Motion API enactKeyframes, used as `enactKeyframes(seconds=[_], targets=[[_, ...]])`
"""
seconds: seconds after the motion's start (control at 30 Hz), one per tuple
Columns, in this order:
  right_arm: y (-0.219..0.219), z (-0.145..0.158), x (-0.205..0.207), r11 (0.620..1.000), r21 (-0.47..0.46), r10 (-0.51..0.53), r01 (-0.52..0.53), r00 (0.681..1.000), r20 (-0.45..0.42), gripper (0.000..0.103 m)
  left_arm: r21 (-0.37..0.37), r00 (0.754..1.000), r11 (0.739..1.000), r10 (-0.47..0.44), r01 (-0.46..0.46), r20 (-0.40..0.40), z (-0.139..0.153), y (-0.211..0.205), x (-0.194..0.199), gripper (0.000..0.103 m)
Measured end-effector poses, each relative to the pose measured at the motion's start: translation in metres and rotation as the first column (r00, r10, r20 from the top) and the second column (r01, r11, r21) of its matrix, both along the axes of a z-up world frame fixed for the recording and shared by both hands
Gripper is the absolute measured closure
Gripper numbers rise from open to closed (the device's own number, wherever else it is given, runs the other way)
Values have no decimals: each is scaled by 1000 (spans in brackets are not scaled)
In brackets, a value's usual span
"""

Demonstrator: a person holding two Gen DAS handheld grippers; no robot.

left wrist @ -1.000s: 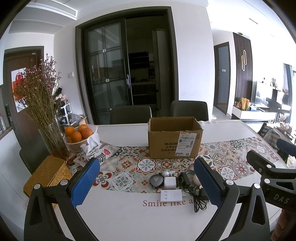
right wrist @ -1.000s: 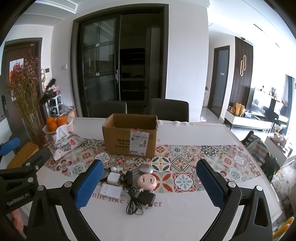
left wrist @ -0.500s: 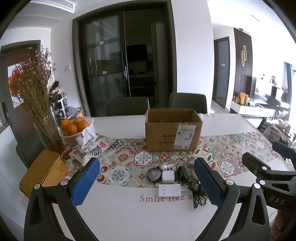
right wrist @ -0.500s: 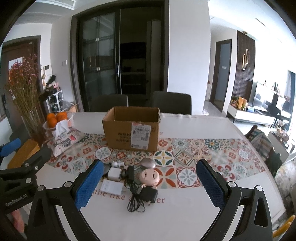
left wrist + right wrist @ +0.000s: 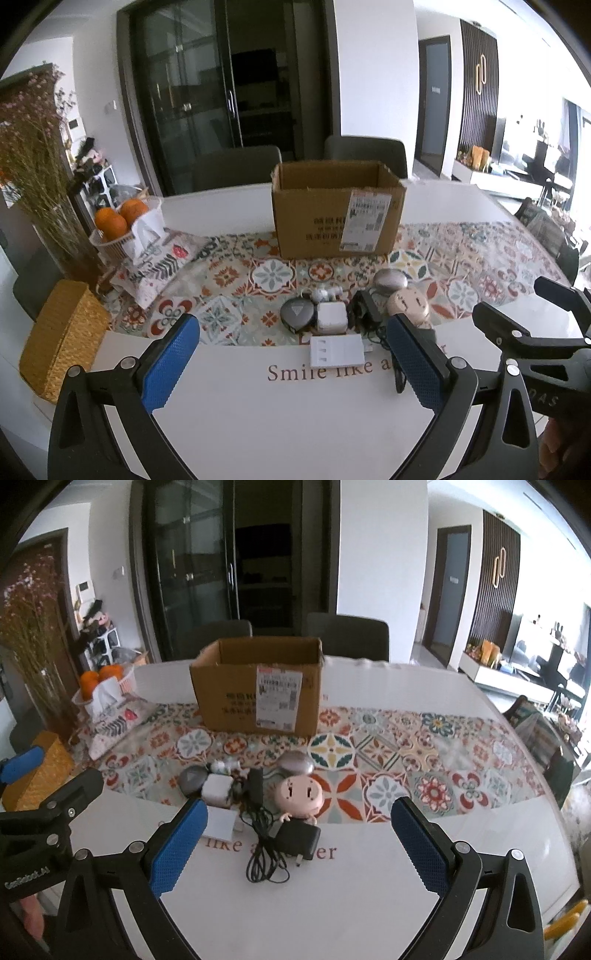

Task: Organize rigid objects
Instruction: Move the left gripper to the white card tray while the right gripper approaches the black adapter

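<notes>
Dark glass doors point(image 5: 229, 96), white walls point(image 5: 376, 66)

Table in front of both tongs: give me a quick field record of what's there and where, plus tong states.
box: open cardboard box, upright on the patterned runner, behind the clutter
clutter: round pink figure, black charger with cable, white cube plug, flat white pack, grey disc, grey oval case
left side: oranges, woven box
left tongs: open, holding nothing
right tongs: open, holding nothing
</notes>
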State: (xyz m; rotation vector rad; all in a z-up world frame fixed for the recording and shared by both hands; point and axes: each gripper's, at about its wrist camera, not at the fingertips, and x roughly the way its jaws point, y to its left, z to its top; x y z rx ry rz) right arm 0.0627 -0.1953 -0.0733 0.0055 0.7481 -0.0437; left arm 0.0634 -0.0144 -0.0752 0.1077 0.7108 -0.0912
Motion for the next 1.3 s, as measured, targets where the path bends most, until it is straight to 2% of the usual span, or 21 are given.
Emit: enactKeyframes(seconds=[0.3, 0.63, 1.3], targets=[[-4, -51, 32, 999, 40, -15, 19, 994, -105, 16, 32, 996, 999, 7, -4, -92, -44, -2, 25, 0], [-16, -106, 58, 993, 94, -50, 73, 973, -225, 28, 57, 985, 998, -12, 22, -170, -88, -10, 52, 0], [-18, -160, 92, 978, 158, -79, 139, 939, -335, 39, 62, 969, 998, 12, 4, -246, -124, -6, 75, 0]])
